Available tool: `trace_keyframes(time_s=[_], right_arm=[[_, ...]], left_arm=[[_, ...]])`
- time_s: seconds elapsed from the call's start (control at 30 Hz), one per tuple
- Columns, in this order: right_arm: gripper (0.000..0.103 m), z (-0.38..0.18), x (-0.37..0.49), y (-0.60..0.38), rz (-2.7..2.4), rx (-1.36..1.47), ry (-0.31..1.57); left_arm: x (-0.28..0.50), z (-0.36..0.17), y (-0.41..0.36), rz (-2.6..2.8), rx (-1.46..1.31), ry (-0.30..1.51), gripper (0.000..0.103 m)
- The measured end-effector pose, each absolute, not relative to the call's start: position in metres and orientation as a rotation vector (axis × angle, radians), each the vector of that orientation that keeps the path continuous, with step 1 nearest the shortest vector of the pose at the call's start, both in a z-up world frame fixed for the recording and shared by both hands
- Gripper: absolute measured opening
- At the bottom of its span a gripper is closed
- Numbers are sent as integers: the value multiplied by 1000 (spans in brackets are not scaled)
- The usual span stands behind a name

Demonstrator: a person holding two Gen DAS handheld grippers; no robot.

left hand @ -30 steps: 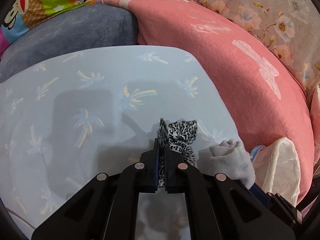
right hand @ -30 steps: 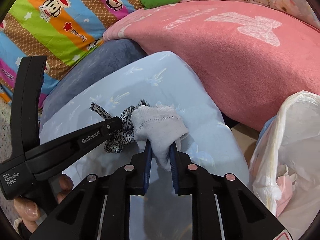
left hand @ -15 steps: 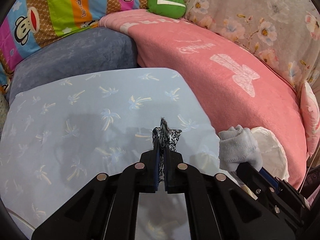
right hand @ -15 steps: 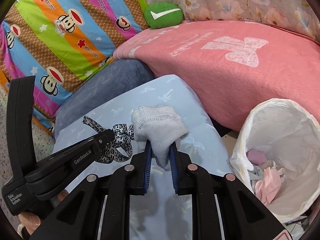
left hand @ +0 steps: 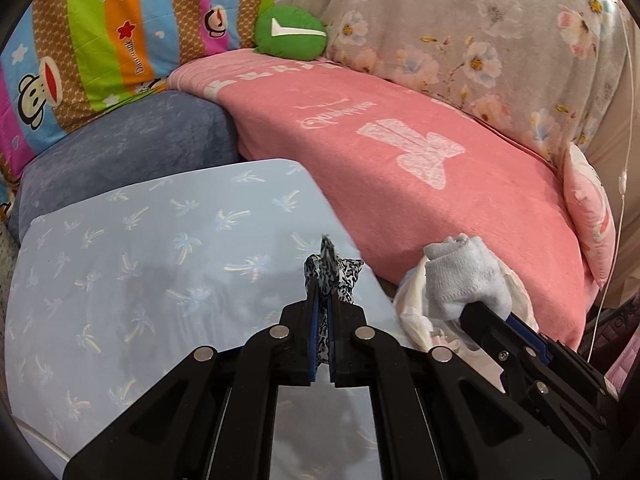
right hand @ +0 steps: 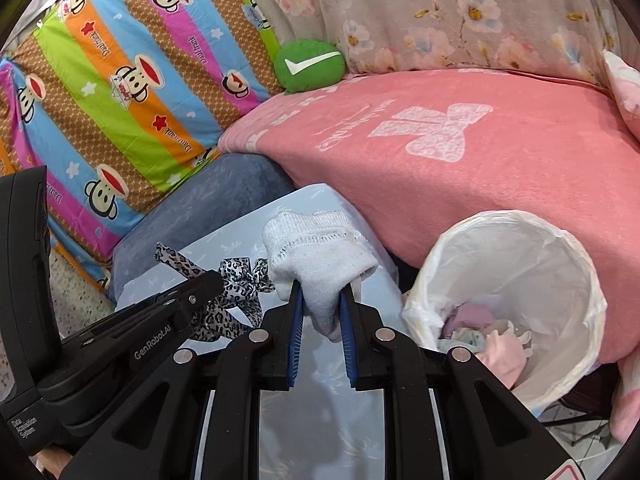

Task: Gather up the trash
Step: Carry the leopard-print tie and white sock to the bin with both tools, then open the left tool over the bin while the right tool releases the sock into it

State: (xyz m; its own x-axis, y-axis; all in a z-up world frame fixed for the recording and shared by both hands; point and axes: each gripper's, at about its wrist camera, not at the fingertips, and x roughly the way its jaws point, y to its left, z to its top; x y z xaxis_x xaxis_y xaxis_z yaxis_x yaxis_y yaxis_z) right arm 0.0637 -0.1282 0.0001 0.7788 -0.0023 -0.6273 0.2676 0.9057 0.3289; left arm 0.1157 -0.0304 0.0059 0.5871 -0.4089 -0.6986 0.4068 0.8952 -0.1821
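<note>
Pinched between the blue-padded jaws of the right gripper point(right hand: 322, 312): a rolled white knitted sock point(right hand: 318, 264), its ribbed cuff bulging up above the jaw tips, its toe end hanging down in the gap between the pads. Clamped in the left gripper point(left hand: 323, 304), jaws pressed almost together: a thin strip of black-and-white leopard-print ribbon point(left hand: 330, 270), a small bunch of it poking out past the tips. In the right wrist view, that same ribbon point(right hand: 234, 294) loops and trails just left of the sock, hanging from the left gripper's black finger tip.

Below and to the right of the right jaws: a round bin lined with a white plastic bag point(right hand: 560, 240), mouth open, with pale pink and grey scraps point(right hand: 492, 344) lying at its bottom. Sock and ribbon both outside the bin, held up in the air beside its rim.

Under both pairs of jaws: a light blue cushion printed with small palm trees point(left hand: 140, 264). Beyond it, a slate-blue plush cushion point(left hand: 132, 148), and to the right a pink fleece blanket bearing a white bow motif point(left hand: 420, 152). Further back, a small green round pillow with a white tick mark point(left hand: 290, 32), a striped cartoon-monkey cover point(right hand: 120, 80) on the left, and floral grey fabric point(left hand: 480, 32) on the right.
</note>
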Motion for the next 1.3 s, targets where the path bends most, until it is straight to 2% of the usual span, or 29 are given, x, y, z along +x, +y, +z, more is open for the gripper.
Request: trace_keyframes(time_s=[0.83,0.87,0.9,0.93,0.97,1.0,1.3], right_arm=[[17,15,-18,-238,-349,518,560],[17,14,-19,-241,-353,520,558],[17,15,-20,-243,-357,522,556],[17,15,-20,-245,-360,524,554],[17,14,-20,-247,-362,525,552],[17,14,-20,-247,-364,525,551],[22,11,-7,-243,-358,515,559]], left_arm=[[76,30,-131,-765,37,809,6],[75,30,-133,-764,42,810,14],[74,29,-135,-767,45,810,31],[73,30,-135,-759,50,805,41],[71,30,-135,-742,54,790,57],[69,31,-133,-725,57,765,60],[71,28,-126,-653,122,722,61]])
